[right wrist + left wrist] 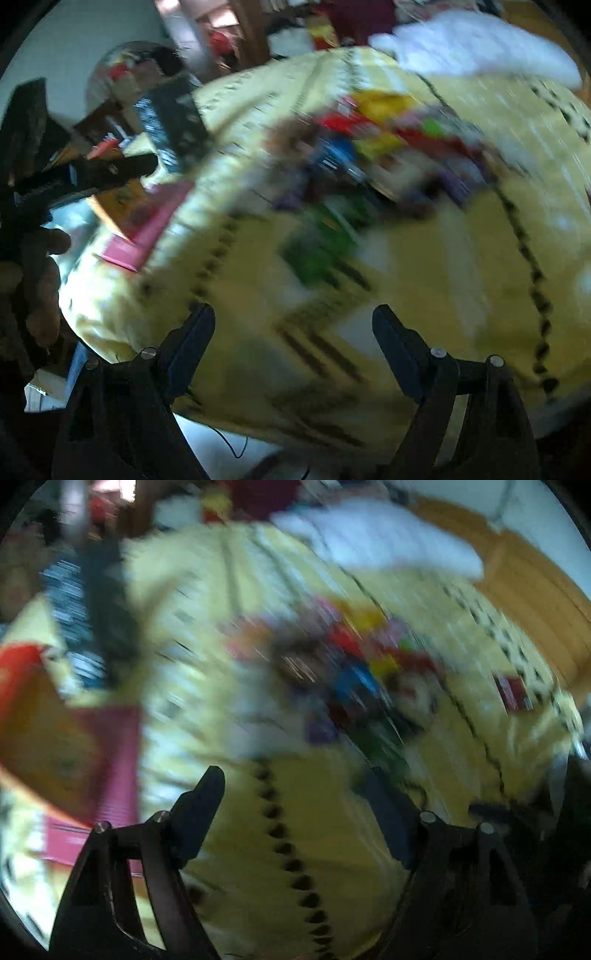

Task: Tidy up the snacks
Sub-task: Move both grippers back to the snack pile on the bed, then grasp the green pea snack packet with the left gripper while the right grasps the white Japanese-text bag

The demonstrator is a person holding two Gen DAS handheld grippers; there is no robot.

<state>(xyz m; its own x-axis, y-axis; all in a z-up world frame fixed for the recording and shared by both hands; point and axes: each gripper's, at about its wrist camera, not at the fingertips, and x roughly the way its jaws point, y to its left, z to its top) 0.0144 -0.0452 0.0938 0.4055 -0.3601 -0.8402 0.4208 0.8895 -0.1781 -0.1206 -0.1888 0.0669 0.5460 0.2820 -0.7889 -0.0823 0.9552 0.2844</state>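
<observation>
Snack pile point(354, 672) lay mid yellow bedsheet point(295, 812), twelve o'clock of left gripper point(295, 797) and right gripper point(295, 332); both spread, empty. Advice: steady first, single out edge packet.

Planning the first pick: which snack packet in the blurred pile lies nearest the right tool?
The green packet: it sits at the pile's near edge, closest to the right tool; the red, yellow and blue packets lie farther back.
</observation>
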